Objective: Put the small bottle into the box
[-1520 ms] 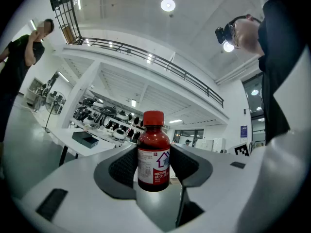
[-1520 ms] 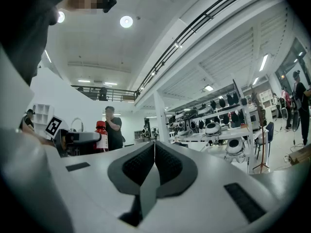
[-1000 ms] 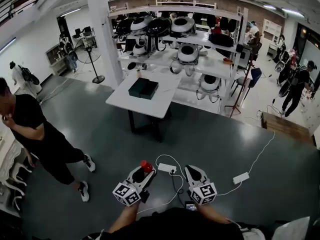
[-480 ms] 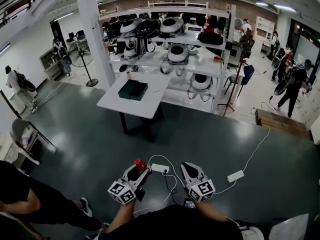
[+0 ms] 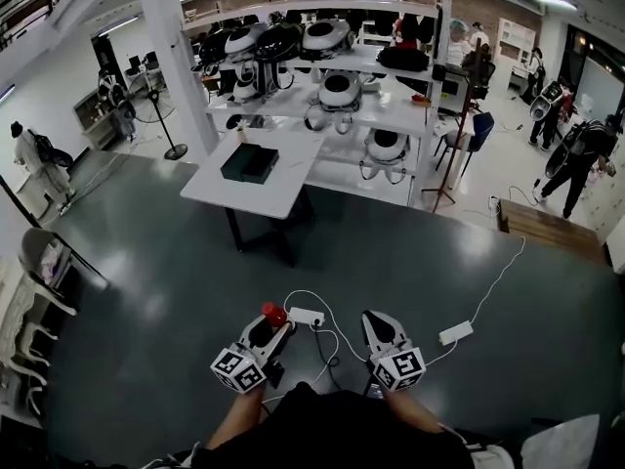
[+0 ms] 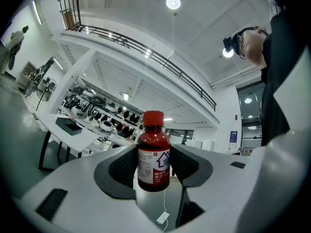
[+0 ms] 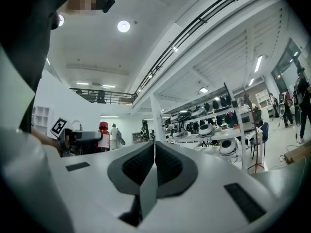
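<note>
Bottle [image 6: 154, 152]: dark red, red cap, white label.

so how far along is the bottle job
Picked up: the small bottle sits upright, clamped in the left gripper. In hand: it is held over the floor, well short of the white table. Left: reach the table and place it into the dark box there. The right gripper is shut and empty.

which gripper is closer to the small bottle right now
Left. The left gripper is shut on the small bottle, which sits between its jaws. The right gripper is shut and empty, off to the bottle's right and apart from it.
</note>
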The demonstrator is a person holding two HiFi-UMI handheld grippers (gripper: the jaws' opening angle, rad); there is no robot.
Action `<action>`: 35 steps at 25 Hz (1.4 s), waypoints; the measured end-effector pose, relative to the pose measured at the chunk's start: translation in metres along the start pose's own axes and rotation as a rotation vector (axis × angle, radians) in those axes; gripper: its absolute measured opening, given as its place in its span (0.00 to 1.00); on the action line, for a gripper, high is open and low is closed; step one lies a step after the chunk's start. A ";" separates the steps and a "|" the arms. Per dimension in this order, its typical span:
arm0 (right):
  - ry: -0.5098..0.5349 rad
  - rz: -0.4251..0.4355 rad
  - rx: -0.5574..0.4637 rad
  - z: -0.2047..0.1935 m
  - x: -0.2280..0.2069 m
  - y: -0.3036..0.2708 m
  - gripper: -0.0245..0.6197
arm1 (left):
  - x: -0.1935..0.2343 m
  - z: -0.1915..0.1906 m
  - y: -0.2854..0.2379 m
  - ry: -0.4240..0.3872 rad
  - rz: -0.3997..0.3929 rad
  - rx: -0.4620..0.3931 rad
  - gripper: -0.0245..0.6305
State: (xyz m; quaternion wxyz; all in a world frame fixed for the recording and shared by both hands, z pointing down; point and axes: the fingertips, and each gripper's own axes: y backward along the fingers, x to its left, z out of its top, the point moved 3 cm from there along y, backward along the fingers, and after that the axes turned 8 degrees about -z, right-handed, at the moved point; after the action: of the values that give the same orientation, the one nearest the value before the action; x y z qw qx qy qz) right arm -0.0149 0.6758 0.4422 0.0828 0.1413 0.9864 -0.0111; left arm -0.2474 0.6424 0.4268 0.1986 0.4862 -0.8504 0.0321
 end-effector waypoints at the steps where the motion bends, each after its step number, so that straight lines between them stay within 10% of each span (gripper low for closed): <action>1: -0.002 0.001 0.002 -0.001 0.000 0.000 0.09 | 0.001 -0.001 0.001 0.003 0.005 0.003 0.37; 35: 0.074 -0.016 0.109 0.014 -0.114 -0.247 0.09 | 0.244 0.042 -0.155 0.010 0.070 -0.015 0.37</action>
State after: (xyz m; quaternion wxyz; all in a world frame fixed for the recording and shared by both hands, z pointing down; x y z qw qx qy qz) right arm 0.0259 0.4067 0.4468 0.0384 0.1377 0.9879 -0.0602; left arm -0.2396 0.3520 0.4566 0.2053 0.4546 -0.8660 0.0353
